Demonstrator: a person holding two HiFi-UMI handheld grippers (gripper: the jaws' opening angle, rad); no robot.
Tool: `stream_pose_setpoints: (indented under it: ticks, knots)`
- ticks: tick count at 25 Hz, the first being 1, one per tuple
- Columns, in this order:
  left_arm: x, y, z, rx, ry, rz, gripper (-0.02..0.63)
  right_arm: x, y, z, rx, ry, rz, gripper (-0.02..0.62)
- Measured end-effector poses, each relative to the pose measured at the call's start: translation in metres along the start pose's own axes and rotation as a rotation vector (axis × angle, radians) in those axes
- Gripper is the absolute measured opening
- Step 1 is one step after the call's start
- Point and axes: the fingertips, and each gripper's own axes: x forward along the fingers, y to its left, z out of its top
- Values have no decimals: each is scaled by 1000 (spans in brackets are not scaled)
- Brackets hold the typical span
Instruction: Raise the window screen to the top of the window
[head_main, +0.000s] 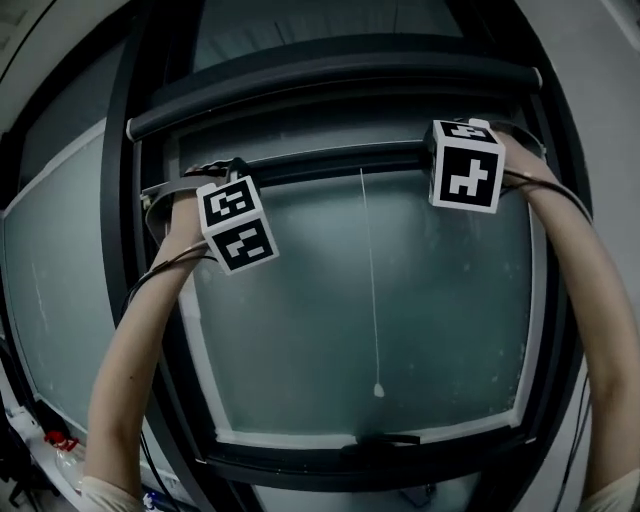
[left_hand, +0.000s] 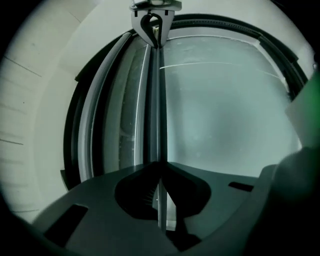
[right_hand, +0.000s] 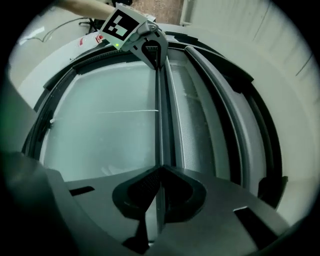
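- My left gripper (left_hand: 159, 165) and right gripper (right_hand: 160, 167) have dark grey, matte bodies.
- The left cube (head_main: 238, 224) and right cube (head_main: 466, 166) are white with black square markers.
- Thin dark cables (head_main: 160, 268) trail along my forearms, and I can see pale sleeves (head_main: 105, 494).

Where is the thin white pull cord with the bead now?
Head view, centre: the thin white cord hangs from the dark screen bar, between the left gripper and right gripper.
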Motion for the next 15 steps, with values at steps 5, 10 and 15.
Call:
stream_pose_setpoints:
  ticks: [5, 10, 15]
  knots:
    - [20, 48, -6, 5, 4, 85, 15, 13, -54, 5, -1, 2, -158, 18]
    - [31, 83, 0, -9, -28, 144, 15, 19, -89, -1, 19, 47, -230, 18]
    - [36, 99, 1, 0, 2, 132, 17, 20, -105, -1, 5, 80, -264, 18]
